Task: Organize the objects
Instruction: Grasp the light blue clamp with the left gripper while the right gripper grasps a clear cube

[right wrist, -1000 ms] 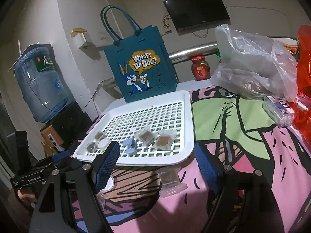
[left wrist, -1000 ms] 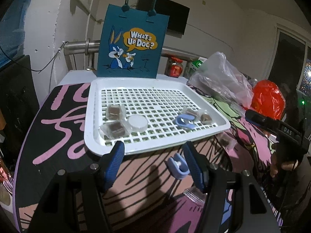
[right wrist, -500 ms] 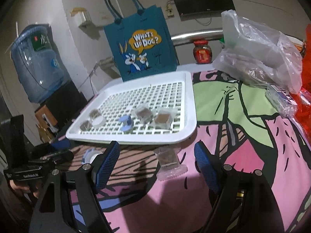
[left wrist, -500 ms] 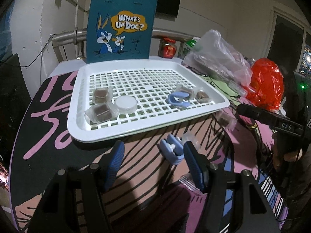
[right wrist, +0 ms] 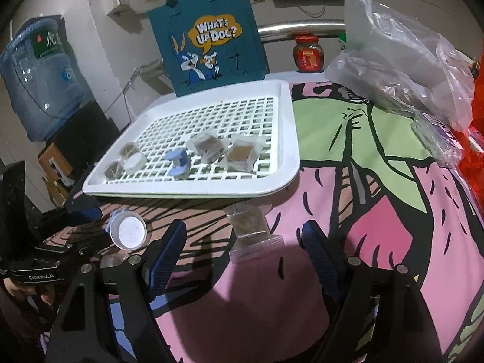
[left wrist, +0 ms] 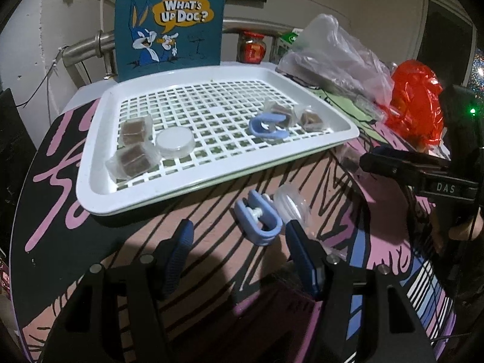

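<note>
A white slotted tray [left wrist: 187, 192] holds several clear packets of brown blocks, a round clear lid [left wrist: 175, 142] and a blue clip [left wrist: 267, 125]. On the patterned tablecloth in front of it lie a second blue clip [left wrist: 258, 219] and a clear round cap [left wrist: 292, 204]. My left gripper [left wrist: 239, 236] is open, and that clip sits just ahead between its fingertips, untouched. My right gripper [right wrist: 245, 233] is open, wider. A clear packet with a brown block [right wrist: 249, 227] lies on the cloth between its fingertips, untouched. The round cap [right wrist: 128, 231] lies to its left.
A teal cartoon tote bag [left wrist: 172, 21] stands behind the tray, with a red jar [left wrist: 251, 48] beside it. A clear plastic bag [right wrist: 399, 66], a clear box [right wrist: 435, 136] and a red bag [left wrist: 417, 99] crowd the right side. A water jug [right wrist: 39, 72] stands off the table, left.
Both grippers have tipped downward and sunk toward the tablecloth, so the loose clip and the loose packet now sit between their fingertips. Neither pair of jaws has changed its width.
</note>
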`<state>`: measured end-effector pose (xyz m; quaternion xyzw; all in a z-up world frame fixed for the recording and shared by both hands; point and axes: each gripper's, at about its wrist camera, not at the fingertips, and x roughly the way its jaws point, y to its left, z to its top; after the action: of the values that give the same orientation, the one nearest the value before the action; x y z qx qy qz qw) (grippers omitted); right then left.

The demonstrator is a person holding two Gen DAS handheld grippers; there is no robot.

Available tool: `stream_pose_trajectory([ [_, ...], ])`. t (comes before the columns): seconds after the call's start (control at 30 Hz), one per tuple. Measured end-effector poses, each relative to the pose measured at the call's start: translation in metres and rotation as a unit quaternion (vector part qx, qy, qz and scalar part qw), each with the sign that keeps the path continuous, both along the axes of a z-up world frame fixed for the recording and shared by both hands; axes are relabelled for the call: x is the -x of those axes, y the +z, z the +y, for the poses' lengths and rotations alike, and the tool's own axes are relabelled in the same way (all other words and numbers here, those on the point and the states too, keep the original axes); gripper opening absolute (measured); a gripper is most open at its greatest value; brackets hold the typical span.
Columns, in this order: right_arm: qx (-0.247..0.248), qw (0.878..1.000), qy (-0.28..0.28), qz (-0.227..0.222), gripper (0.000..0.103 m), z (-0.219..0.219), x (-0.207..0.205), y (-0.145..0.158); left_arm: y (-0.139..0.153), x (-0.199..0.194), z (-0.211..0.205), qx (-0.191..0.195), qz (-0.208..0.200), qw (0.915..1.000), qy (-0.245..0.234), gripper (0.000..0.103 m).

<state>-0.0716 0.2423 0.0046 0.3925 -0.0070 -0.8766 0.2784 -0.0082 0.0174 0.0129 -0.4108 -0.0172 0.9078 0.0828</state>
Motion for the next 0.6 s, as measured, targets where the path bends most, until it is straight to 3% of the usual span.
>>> stream_pose_trajectory([
  [0.43,-0.022,0.999,0.013,-0.022,0.077,-0.011,0.006,-0.008,-0.005,0.013,0.010,0.006,-0.017,0.9998,-0.006,0.060],
  [0.47,-0.023,0.999,0.011,-0.022,0.077,-0.011,0.007,-0.008,-0.005,0.014,0.010,0.006,-0.018,0.9998,-0.006,0.057],
  [0.53,-0.026,0.999,0.009,-0.022,0.075,-0.013,0.008,-0.008,-0.005,0.013,0.009,0.005,-0.016,0.9999,-0.004,0.036],
  [0.6,-0.034,0.999,0.014,-0.027,0.066,-0.016,0.010,-0.010,-0.005,0.012,0.009,0.003,-0.016,0.9999,-0.006,0.032],
])
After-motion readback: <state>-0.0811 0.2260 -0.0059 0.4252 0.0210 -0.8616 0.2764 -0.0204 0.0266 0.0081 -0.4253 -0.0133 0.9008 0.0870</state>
